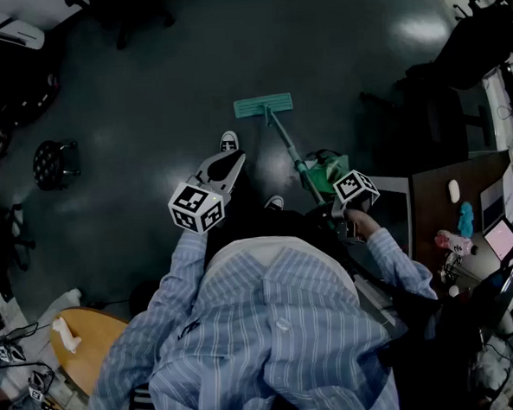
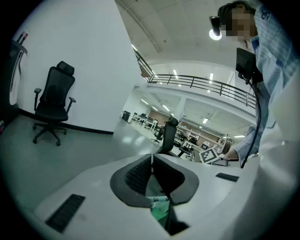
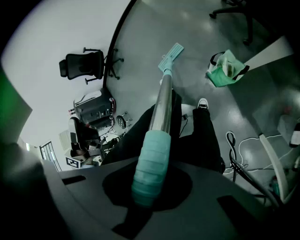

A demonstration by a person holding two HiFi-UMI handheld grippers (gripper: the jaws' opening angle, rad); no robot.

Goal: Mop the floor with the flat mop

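Right now your left gripper (image 1: 222,169) hangs clear of the mop, jaws pressed together on nothing, so it adds no steering. Ahead of your shoe (image 1: 228,142), the flat mop (image 1: 263,107) lies with its teal pad flat on the floor (image 1: 146,102). The pole slants back toward you, which I'd judge lets a push slide the pad level. Your right gripper (image 1: 339,210) is clamped round the pole's teal grip (image 3: 151,161) and carries the mop alone. Just beside the pole sits a green bag (image 1: 332,171), which a wide sweep could snag.
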